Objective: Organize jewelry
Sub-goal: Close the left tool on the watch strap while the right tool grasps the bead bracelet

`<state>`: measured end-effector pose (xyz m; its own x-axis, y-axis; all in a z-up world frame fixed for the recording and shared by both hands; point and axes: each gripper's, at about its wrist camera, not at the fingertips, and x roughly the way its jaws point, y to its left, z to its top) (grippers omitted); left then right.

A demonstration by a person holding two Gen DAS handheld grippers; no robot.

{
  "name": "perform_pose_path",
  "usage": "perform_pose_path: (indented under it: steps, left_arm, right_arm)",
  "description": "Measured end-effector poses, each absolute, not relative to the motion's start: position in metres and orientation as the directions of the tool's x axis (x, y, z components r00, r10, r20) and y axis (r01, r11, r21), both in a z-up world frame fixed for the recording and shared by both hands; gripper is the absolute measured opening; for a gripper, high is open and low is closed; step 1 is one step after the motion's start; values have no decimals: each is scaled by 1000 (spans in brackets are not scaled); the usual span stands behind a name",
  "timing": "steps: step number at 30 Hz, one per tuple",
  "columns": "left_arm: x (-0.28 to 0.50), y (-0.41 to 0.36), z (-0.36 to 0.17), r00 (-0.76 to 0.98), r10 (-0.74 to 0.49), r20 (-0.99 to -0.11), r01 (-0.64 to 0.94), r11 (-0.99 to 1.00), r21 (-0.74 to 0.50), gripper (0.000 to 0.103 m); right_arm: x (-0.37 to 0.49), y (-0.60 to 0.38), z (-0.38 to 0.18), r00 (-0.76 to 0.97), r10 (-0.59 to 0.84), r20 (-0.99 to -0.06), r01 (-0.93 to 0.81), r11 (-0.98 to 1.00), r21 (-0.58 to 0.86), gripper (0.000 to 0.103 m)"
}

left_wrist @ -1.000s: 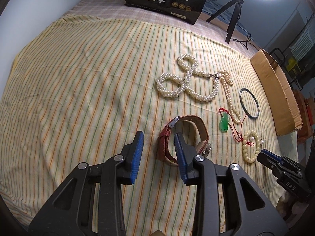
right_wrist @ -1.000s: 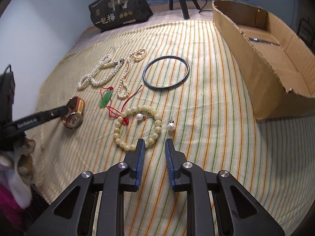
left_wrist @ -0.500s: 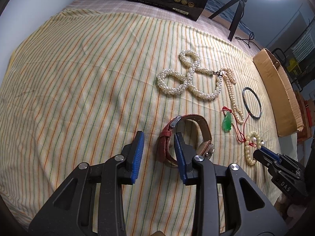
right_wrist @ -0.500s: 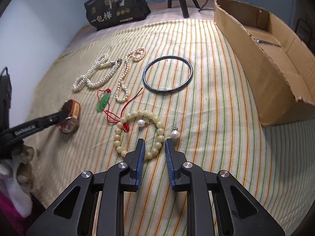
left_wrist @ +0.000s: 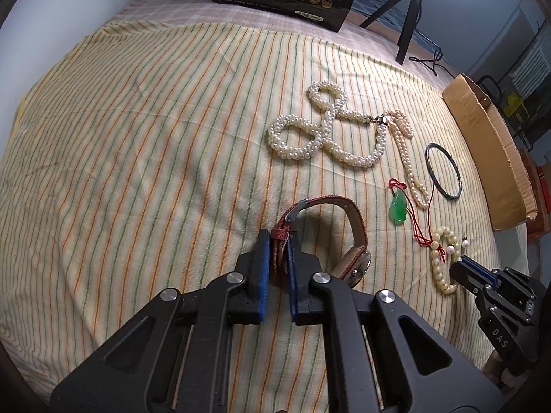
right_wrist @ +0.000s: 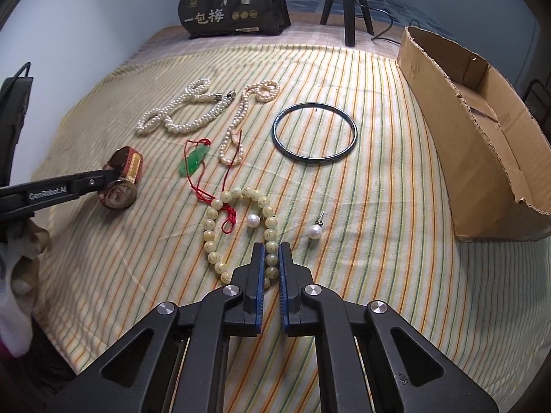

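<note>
Jewelry lies on a striped cloth (left_wrist: 137,158) beside a cardboard box (right_wrist: 482,144).

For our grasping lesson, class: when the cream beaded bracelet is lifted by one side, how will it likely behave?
The cream beaded bracelet will probably droop, since it is separate round beads on a string. The right gripper, shut on a few beads, may slip on their smooth surfaces. The red knotted cord lying across it might snag and drag along.
</note>
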<state>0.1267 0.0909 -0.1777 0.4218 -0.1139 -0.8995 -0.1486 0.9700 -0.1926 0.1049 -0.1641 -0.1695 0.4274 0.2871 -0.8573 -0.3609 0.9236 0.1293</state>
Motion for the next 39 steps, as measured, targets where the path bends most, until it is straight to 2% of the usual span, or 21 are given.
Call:
perform_pose_path:
  steps: [16,39]
  left_arm:
    - [113,88,-151,479,-134,-867,-139,964,-226,7]
    - [108,40,-118,538,-181,-824,-39,970,-238,7]
  right_arm:
    - [98,-161,-143,508,328,-797,-397,910,121,6]
    - [85,-188,-110,607,290,-740,-374,926,57,6]
